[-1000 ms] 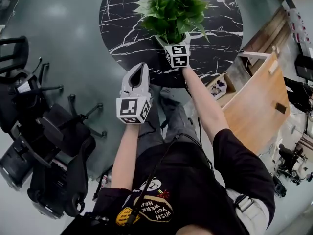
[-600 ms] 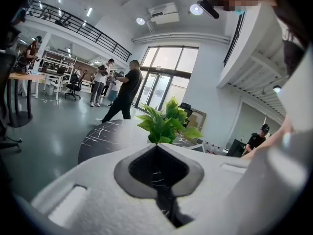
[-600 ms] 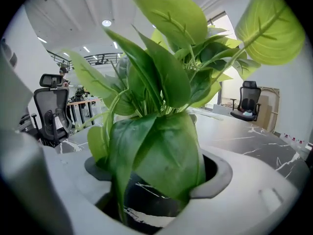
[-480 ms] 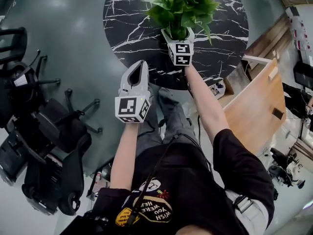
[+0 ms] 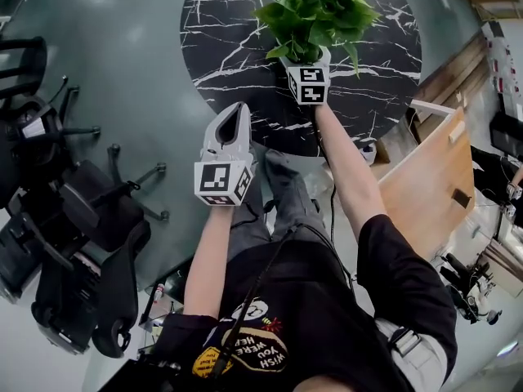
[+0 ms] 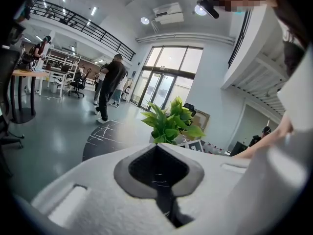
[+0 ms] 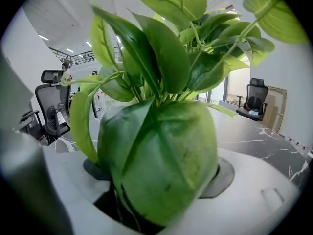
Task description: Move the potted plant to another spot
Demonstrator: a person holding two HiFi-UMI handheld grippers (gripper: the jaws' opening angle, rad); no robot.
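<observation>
The potted plant (image 5: pixel 315 11) has broad green leaves and a white pot (image 5: pixel 320 57), and it is over the round black marble table (image 5: pixel 229 47). My right gripper (image 5: pixel 307 65) reaches in from the table's near edge. The pot is between its jaws, which grip it while opening slightly. In the right gripper view the leaves (image 7: pixel 161 146) fill the space between the jaws of the right gripper (image 7: pixel 156 185) and hide the pot. My left gripper (image 5: pixel 238 109) is shut and empty, hanging over the floor by the table's near-left edge. In the left gripper view the plant (image 6: pixel 171 124) lies ahead of the left gripper (image 6: pixel 157 151).
Black office chairs (image 5: pixel 73 219) crowd the floor on the left. A curved wooden desk (image 5: pixel 429 170) stands at the right, close to the table. People (image 6: pixel 110 84) walk on the floor beyond the table. Another chair (image 7: pixel 254 99) stands behind the table.
My right gripper and the plant have moved together farther in over the table, up and to the right in the head view. The left gripper has barely shifted.
</observation>
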